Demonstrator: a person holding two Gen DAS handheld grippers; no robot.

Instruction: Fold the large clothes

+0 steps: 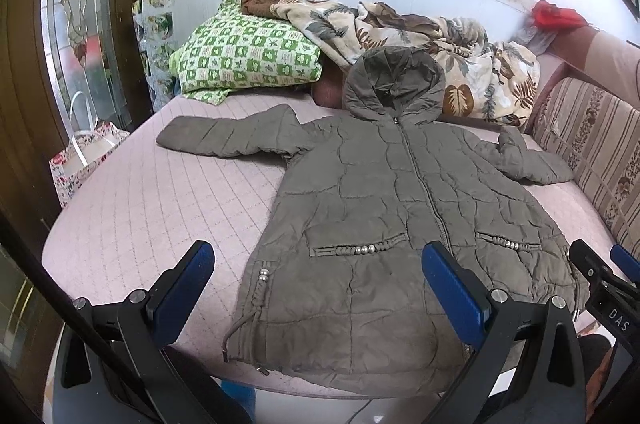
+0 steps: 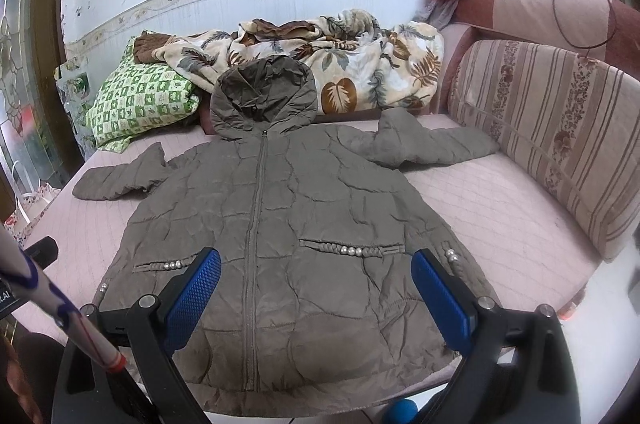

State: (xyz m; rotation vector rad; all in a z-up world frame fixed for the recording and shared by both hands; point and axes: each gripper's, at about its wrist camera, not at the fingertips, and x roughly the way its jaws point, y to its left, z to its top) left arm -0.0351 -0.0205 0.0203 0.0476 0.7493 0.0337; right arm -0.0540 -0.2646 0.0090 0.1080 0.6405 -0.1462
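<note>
Garment: an olive-grey quilted hooded puffer jacket (image 2: 280,224) is laid flat, front up and zipped, on the pink quilted mattress (image 1: 132,199).
Sleeves: both are spread outward; the hood points toward the leaf-print blanket (image 2: 344,63).
Left gripper (image 1: 316,292): jaws are held wide, nothing gripped, above the hem.
Right gripper (image 2: 316,296): jaws are likewise wide and empty.
Progress: no fold is seen; sleeves, sides and hem are judged all left to do.

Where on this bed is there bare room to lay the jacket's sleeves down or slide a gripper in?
Bare pink mattress lies between the jacket body, its outstretched sleeve and the bed's edge. A second patch sits between the other sleeve and the striped cushion. The head end is crowded: green pillow, leaf-print blanket against the hood.
</note>
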